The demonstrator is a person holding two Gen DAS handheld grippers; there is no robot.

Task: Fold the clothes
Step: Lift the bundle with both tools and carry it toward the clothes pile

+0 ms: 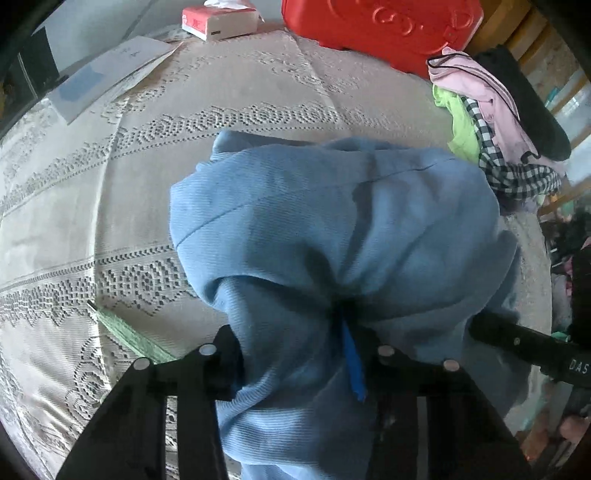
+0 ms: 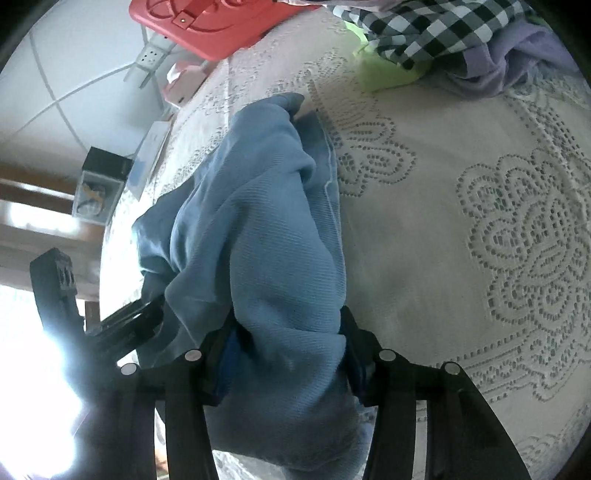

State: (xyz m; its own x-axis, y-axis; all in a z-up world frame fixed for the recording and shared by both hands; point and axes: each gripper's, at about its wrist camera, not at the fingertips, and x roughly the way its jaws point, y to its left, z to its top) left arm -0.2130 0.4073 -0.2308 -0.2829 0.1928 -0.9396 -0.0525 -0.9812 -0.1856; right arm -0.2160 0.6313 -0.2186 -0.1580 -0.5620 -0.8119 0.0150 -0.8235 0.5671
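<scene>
Left hand-held gripper (image 1: 295,354): nearest the left wrist camera, its 2 black fingers (image 1: 218,354) stand partly closed, with a bunched fold of the blue garment (image 1: 332,221) pinched between them; a strip of blue tape shows at the inner face of the right-side finger.
Right hand-held gripper (image 2: 288,350): its jaws also stand partly closed, and a thick gather of the same blue garment (image 2: 258,240) fills the gap and presses against both sides.
Both tools together: in the left wrist view the right hand-held gripper appears as a black bar at the lower right edge, touching the cloth; in the right wrist view the left one appears at the lower left, against bright window glare.
Blue garment: ribbed light blue cloth, crumpled, held up at the near end by both grippers, its far end draping down onto the tabletop (image 1: 92,221).
Tabletop: covered by a pale lace cloth (image 2: 517,240) with punched flower patterns.
Green strip (image 1: 125,332): lies flat on the lace just left of the left gripper.
Clothes pile (image 1: 491,129): farther off to the right, a heap of pink, lime green, black-and-white checked, dark and lilac pieces, apart from the blue garment.
Papers (image 1: 107,81): white sheets at the far left of the tabletop.
Tissue box (image 1: 219,20): red and white, at the far edge.
Red case (image 1: 380,29): moulded plastic, at the far edge beside the pile.
</scene>
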